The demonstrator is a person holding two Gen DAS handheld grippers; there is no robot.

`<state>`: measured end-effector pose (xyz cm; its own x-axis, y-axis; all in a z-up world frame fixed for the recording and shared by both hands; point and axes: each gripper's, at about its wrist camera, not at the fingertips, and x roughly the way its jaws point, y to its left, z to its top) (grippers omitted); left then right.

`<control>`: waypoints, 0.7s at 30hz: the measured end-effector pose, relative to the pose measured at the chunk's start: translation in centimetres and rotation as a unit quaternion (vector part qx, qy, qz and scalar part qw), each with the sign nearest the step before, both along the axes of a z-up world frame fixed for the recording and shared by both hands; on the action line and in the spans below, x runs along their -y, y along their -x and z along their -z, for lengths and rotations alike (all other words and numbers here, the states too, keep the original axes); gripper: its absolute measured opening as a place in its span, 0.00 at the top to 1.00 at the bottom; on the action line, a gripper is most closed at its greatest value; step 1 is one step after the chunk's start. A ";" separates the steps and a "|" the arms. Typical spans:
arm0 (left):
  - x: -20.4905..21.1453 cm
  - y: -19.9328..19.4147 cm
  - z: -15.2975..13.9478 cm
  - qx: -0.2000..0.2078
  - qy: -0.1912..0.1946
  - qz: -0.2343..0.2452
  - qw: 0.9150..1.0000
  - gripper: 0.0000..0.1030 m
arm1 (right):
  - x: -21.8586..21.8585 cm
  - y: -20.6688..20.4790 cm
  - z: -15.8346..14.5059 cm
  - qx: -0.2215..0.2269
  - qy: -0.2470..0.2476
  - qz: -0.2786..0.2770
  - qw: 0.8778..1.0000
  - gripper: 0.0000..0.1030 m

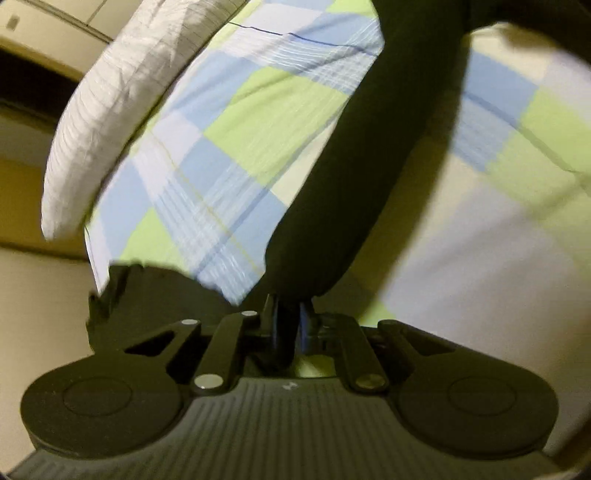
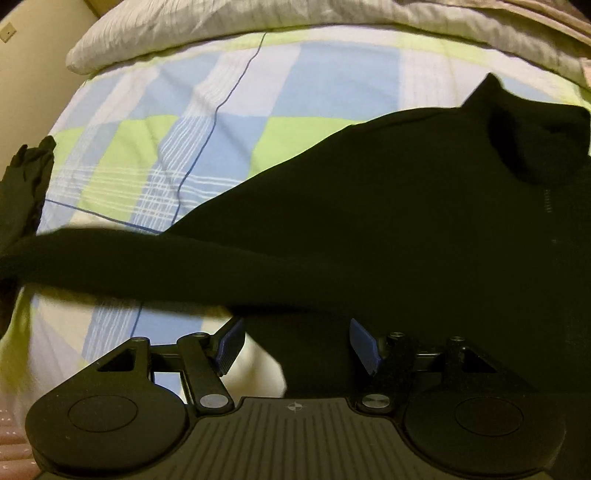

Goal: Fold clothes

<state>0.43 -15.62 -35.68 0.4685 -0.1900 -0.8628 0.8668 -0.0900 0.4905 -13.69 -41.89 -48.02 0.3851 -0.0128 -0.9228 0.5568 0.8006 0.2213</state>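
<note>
While my left claw (image 1: 286, 317) is pinched tight on the sleeve (image 1: 332, 184) of the black top (image 2: 388, 221), lifting it off the bed (image 1: 229, 122), folding looks barely begun. My right claw (image 2: 295, 347) gapes wide and holds nothing, with the top's body spread just ahead of it. Beyond lie a white pillow (image 2: 155, 33) and a cream wall (image 2: 33, 85).

Plain black long-sleeved knit garment (image 2: 388, 221), bed sheet checked in pale blue, lime green and white with fine white stripes and thin dark blue lines (image 2: 236, 96), white finely ribbed pillow (image 1: 110, 103), black gripper with blue finger pads (image 2: 364, 350), cream wall (image 2: 29, 74)
</note>
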 end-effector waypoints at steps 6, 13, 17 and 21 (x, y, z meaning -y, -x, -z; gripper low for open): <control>-2.4 1.8 2.9 -0.067 -0.062 -0.015 0.996 1.00 | -0.2 -1.2 -0.6 0.017 0.005 -0.034 0.999 0.36; -1.3 -1.3 2.9 -0.123 0.004 -0.082 0.989 0.96 | -1.2 -7.5 1.1 0.016 0.019 -0.130 0.991 0.36; -0.6 -3.2 2.8 -0.151 0.046 -0.121 0.980 0.69 | -2.6 -10.6 3.4 -0.012 0.005 -0.172 0.985 0.36; 0.1 -5.2 2.6 -0.179 0.087 -0.160 0.967 0.62 | -4.0 -10.9 5.4 -0.043 -0.010 -0.213 0.976 0.36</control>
<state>5.60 -15.72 -38.27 0.2036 -0.2424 -0.9486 0.9539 0.2673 0.1365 -2.82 -37.90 -53.46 0.2728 0.1496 -0.9504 0.1905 0.9599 0.2058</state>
